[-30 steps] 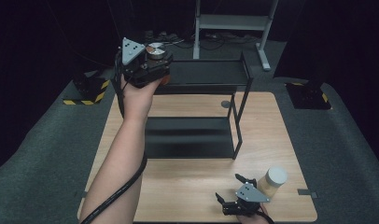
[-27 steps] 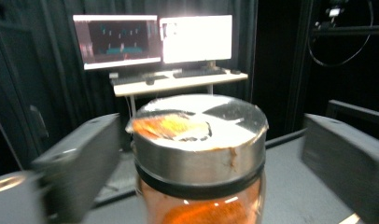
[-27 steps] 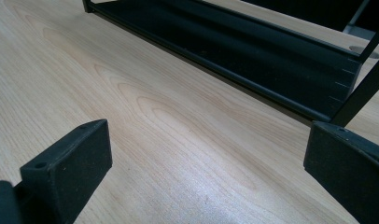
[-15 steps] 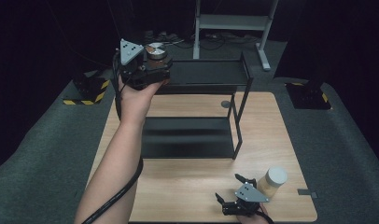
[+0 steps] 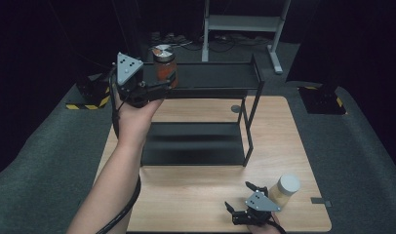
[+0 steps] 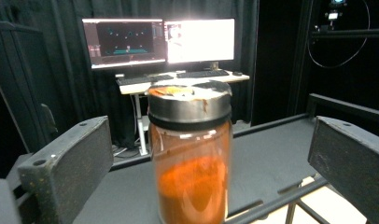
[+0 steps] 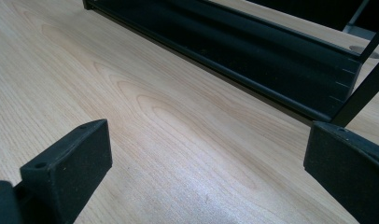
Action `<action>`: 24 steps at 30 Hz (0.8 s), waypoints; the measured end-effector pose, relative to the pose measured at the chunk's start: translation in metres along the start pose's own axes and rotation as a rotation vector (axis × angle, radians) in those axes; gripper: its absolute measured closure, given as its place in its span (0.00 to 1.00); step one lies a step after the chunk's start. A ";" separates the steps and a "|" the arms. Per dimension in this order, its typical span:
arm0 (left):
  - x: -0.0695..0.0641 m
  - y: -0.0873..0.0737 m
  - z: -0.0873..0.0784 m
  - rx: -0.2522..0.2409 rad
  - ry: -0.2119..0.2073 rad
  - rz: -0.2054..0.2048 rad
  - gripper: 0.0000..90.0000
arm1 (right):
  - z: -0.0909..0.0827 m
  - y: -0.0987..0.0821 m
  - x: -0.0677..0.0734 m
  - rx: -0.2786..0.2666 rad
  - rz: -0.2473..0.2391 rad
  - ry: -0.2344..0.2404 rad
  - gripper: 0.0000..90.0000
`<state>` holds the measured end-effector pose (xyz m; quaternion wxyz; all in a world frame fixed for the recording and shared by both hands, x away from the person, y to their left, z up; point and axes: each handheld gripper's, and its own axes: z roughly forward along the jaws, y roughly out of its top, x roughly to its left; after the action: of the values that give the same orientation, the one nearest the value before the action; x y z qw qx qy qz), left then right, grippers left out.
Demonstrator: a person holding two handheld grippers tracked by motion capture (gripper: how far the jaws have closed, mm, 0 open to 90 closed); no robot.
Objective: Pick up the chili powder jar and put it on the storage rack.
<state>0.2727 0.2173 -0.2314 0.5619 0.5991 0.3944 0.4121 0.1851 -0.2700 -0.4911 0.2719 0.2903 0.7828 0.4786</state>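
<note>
Jar (image 6: 190, 154) of orange-brown stuff stands upright on the rack's top shelf (image 5: 210, 75), at its left end, between my left gripper (image 6: 201, 154) jaws. Those are spread wide, clear of the glass on both sides. Looks like the release step; next I'd back straight off without clipping it. Left arm reaches far forward, raised. Right gripper (image 5: 242, 202) sits low at the table's (image 5: 196, 200) near edge, jaws wide, empty, beside a white-lidded jar (image 5: 285, 189).
</note>
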 end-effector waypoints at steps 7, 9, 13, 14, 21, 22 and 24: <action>-0.006 -0.005 -0.022 0.002 -0.013 0.005 0.00 | 0.000 0.000 0.001 0.001 -0.004 0.000 0.00; -0.007 -0.005 -0.025 0.004 -0.012 0.013 0.00 | 0.000 0.000 0.001 0.001 -0.004 0.000 0.00; -0.014 -0.008 -0.037 0.008 -0.007 0.028 0.00 | 0.000 0.000 0.001 0.003 -0.008 -0.001 0.00; -0.016 -0.010 -0.040 0.011 -0.006 0.029 0.00 | 0.000 0.001 0.001 0.004 -0.008 -0.002 0.00; -0.020 -0.020 -0.048 0.030 -0.003 0.032 0.00 | 0.000 0.001 0.001 0.006 -0.009 -0.002 0.00; -0.020 -0.020 -0.048 0.030 -0.003 0.032 0.00 | 0.000 0.001 0.001 0.006 -0.009 -0.002 0.00; -0.021 -0.025 -0.048 0.036 -0.002 0.034 0.00 | 0.000 0.001 0.002 0.006 -0.010 -0.002 0.00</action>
<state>0.2197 0.2157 -0.2561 0.5442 0.6162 0.3911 0.4138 0.1844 -0.2684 -0.4904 0.2743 0.2878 0.7854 0.4744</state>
